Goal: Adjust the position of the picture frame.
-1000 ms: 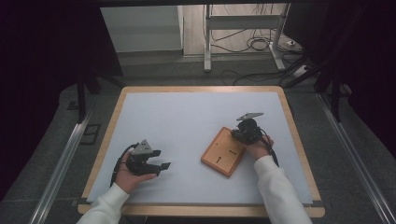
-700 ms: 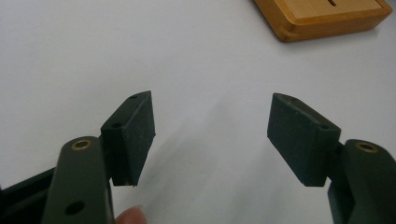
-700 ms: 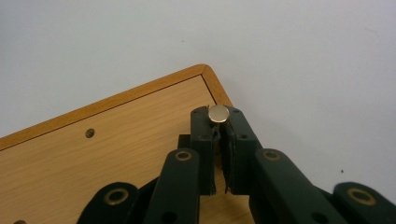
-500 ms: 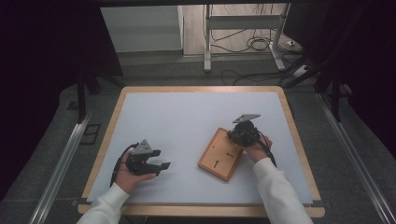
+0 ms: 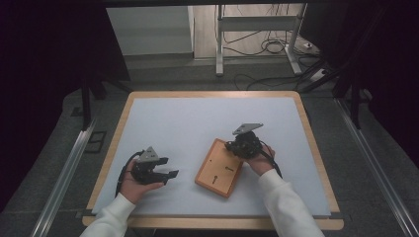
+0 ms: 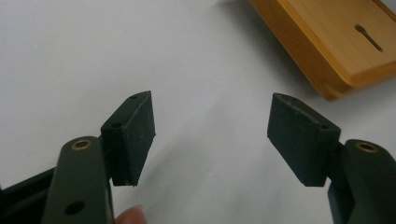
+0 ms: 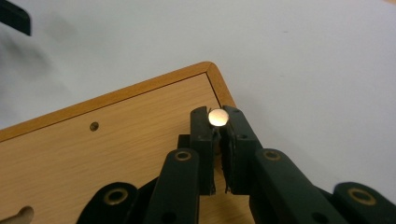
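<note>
Pinched by its thin edge, a small round metal disc (image 7: pixel 218 117) is held over a corner of the smooth wooden board (image 5: pixel 219 168) lying flat on the pale bench (image 5: pixel 188 123) by the right gripper (image 7: pixel 218 122) — apparently for placing — while the left gripper (image 6: pixel 210 135), fingers spread wide and empty, rests near the board.

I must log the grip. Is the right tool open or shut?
Shut: in the right gripper view, the right tool has both pads pressed on a small round metal pin above the wooden board.
</note>
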`<state>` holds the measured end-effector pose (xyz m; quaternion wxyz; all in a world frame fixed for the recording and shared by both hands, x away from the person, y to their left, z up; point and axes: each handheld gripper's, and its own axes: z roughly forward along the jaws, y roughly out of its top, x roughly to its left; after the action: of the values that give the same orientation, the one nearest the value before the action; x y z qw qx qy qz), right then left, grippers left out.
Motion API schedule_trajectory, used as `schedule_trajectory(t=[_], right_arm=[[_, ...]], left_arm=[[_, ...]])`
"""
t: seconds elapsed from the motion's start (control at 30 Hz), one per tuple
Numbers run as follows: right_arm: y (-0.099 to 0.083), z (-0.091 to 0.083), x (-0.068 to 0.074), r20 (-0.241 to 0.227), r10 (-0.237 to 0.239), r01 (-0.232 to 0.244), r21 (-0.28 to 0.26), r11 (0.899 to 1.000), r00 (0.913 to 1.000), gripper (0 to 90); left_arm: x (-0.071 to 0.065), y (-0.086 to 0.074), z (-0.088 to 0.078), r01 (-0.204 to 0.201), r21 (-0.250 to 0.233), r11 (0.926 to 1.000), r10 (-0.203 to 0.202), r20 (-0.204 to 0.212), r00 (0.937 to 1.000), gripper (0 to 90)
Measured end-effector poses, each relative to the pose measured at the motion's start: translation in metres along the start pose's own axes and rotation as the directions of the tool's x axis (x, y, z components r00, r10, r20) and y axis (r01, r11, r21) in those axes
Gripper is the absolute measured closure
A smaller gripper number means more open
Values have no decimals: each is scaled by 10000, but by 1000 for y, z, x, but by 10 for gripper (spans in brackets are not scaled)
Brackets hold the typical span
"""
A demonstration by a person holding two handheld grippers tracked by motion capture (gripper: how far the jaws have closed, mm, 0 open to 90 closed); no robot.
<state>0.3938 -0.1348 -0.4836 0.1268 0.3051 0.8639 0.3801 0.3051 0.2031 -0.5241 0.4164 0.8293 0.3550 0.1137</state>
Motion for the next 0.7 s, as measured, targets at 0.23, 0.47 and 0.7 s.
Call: schedule_trajectory(t=[0.23,0.47,0.7], right_arm=[[5,14,19,-408,-430,438,183,9989,9982,840],[9,27,27,-668,-401,422,298,9987,9970,840],[11,38,33,-710,-547,584,511,9970,9960,840]], left_arm=[[0,0,0,31,-36,10000,-31,7,10000,316],[0,0,0,-26,-3,10000,26,9,10000,316],[1,0,-1,23,-50,10000,-23,11,10000,316]])
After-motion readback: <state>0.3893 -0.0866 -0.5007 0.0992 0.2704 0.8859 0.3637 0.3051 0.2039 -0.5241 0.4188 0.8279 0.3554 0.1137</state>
